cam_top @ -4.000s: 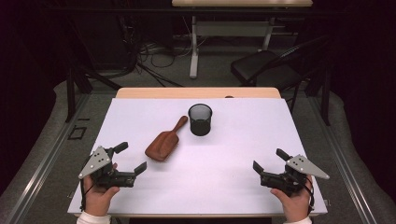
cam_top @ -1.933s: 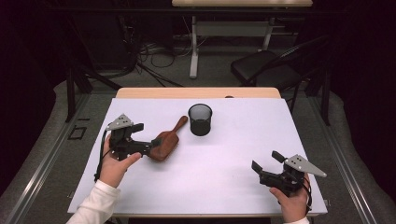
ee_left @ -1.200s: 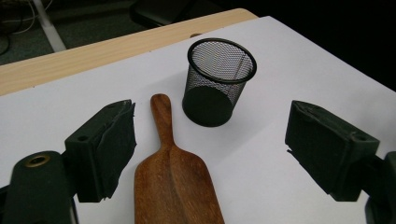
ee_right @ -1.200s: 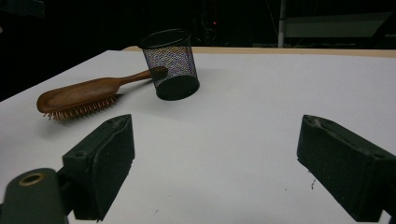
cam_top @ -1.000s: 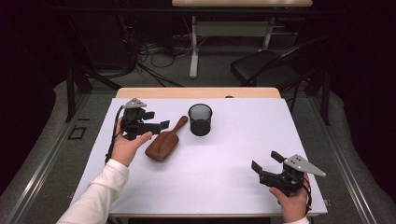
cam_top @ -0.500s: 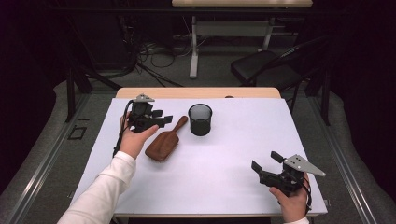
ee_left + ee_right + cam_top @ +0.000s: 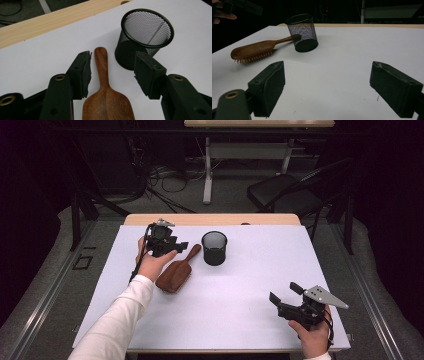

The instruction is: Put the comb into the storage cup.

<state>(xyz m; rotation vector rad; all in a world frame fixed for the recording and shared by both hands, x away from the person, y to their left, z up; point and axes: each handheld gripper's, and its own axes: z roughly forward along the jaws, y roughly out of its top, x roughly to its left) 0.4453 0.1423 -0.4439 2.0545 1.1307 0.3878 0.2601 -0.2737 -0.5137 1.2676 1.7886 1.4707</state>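
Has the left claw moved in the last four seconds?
Yes. The left claw went from the table's near left edge forward to the hairbrush handle beside the mesh cup.

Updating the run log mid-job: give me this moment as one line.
left gripper: open, astride hairbrush handle | right gripper: open, idle | brush: flat, bristles down | mesh cup: upright

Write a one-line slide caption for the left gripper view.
Open left gripper straddling the wooden hairbrush handle, beside the black mesh cup.
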